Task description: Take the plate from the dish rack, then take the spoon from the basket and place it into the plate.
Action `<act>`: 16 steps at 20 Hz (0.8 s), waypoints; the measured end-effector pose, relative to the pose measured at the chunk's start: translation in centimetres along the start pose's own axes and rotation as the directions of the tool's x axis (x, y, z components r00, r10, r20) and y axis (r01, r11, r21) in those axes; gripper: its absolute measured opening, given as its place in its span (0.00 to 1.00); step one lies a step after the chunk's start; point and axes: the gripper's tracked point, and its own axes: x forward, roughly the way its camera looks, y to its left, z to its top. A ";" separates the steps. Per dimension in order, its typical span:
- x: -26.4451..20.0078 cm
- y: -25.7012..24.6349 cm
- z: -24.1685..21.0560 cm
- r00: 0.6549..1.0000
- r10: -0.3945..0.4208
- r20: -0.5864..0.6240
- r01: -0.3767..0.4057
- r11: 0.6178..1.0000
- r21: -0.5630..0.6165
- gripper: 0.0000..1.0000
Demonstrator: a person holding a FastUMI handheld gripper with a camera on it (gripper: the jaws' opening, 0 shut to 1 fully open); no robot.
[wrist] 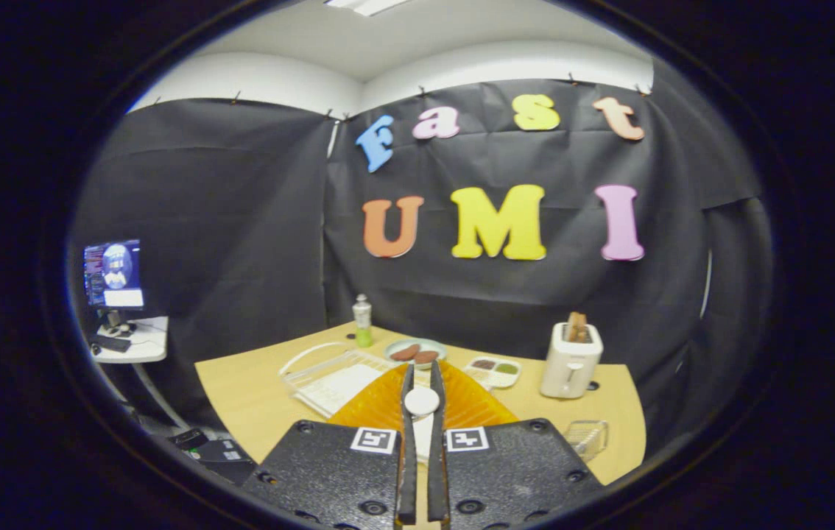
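Readable text: we find none. Signs: two square black-and-white coded markers (373,440), one on either half of the gripper (422,369) body, just behind its fingers, which are clamped on the orange plate (473,405). Codes undecipherable.

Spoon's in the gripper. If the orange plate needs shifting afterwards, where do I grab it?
Likely its rim on the right side: the orange plate looks flat on the table, so only the edge can be pinched, and the dish rack crowds its left. For now the gripper is shut on the spoon.
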 end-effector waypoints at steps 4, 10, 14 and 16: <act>3.3 5.4 -4.3 0.977 0.158 -0.142 -0.162 0.987 -0.015 0.11; 5.7 7.8 -9.8 0.917 0.248 -0.312 -0.257 0.966 0.014 0.11; 6.5 8.3 -11.3 0.887 0.281 -0.365 -0.288 0.957 0.036 0.13; 6.7 8.8 -11.7 0.874 0.302 -0.381 -0.307 0.950 0.050 0.13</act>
